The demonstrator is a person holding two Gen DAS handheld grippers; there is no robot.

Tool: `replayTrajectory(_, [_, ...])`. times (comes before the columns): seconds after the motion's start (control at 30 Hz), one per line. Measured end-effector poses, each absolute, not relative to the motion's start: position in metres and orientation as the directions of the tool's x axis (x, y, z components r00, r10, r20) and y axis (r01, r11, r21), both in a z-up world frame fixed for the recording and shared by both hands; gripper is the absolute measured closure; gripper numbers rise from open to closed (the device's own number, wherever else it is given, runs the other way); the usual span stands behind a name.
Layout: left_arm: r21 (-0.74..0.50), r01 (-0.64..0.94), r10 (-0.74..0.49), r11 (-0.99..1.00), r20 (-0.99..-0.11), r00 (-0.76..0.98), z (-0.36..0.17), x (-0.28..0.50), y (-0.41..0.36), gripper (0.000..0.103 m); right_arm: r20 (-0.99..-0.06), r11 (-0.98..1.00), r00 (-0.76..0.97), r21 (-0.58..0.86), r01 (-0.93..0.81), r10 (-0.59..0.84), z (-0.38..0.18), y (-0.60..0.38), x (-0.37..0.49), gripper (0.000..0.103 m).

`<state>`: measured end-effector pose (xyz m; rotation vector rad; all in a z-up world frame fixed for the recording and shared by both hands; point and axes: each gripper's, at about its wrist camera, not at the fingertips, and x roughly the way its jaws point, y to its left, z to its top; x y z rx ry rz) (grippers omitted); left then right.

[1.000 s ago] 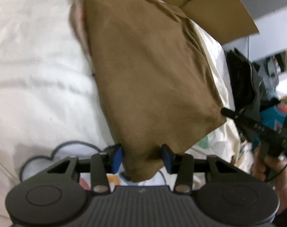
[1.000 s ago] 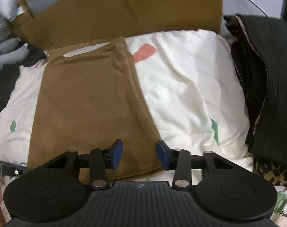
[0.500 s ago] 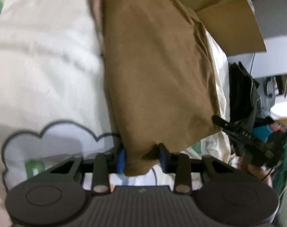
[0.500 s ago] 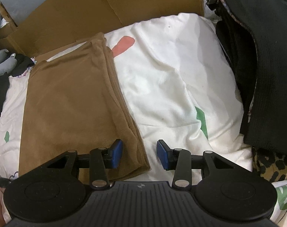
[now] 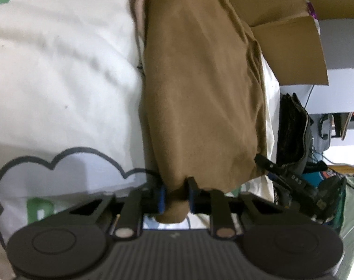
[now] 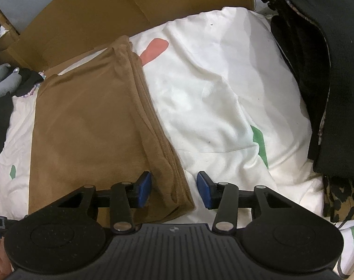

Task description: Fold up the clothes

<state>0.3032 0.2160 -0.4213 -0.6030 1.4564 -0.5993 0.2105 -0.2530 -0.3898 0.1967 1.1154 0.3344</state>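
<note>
Brown folded garment (image 6: 95, 135) lying flat on white printed bedding (image 6: 223, 107), cardboard (image 6: 121, 9) behind, dark clothes (image 6: 328, 74) piled to the right. Left gripper (image 5: 176, 197) angled downward, jaws closing, blue pads already pinching a bunched corner of the cloth. Right gripper (image 6: 174, 192) tilted steeply down, about half open and narrowing, astride the near folded corner, pads not pressing it.
</note>
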Motion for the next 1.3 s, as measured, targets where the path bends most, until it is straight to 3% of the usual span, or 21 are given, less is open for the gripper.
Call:
replayTrajectory(0.13, [-0.689, 0.047, -0.69, 0.723, -0.723, 0.021, -0.41, 0.304, 0.219, 0.095, -0.826, 0.925, 0.418, 0.327, -0.191, 0.378, -0.379, -0.25, 0.206, 0.063])
replayTrajectory(0.5, [-0.667, 0.087, -0.671, 0.74, -0.741, 0.014, -0.409, 0.309, 0.215, 0.095, -0.838, 0.918, 0.376, 0.365, -0.153, 0.396, -0.391, -0.252, 0.205, 0.058])
replayTrajectory(0.6, [-0.662, 0.095, -0.666, 0.743, -0.746, 0.012, -0.412, 0.309, 0.209, 0.093, -0.841, 0.922, 0.377, 0.352, -0.163, 0.388, -0.391, -0.252, 0.206, 0.059])
replayTrajectory(0.73, [-0.655, 0.083, -0.658, 0.751, -0.753, 0.012, -0.418, 0.308, 0.21, 0.082, -0.844, 0.919, 0.367, 0.346, -0.186, 0.392, -0.394, -0.252, 0.209, 0.058])
replayTrajectory(0.9, [-0.666, 0.096, -0.671, 0.74, -0.741, 0.033, -0.421, 0.305, 0.213, 0.082, -0.852, 0.925, 0.37, 0.299, -0.235, 0.37, -0.393, -0.245, 0.213, 0.055])
replayTrajectory(1.1, [-0.715, 0.042, -0.716, 0.698, -0.697, 0.04, -0.43, 0.303, 0.227, 0.082, -0.825, 0.901, 0.364, 0.382, -0.204, 0.432, -0.401, -0.256, 0.22, 0.05])
replayTrajectory(1.2, [-0.725, 0.042, -0.726, 0.687, -0.687, 0.033, -0.432, 0.301, 0.23, 0.082, -0.82, 0.893, 0.354, 0.403, -0.201, 0.45, -0.4, -0.259, 0.218, 0.06])
replayTrajectory(1.3, [-0.731, 0.029, -0.732, 0.682, -0.681, 0.02, -0.434, 0.301, 0.23, 0.085, -0.811, 0.88, 0.342, 0.435, -0.189, 0.475, -0.398, -0.262, 0.215, 0.08])
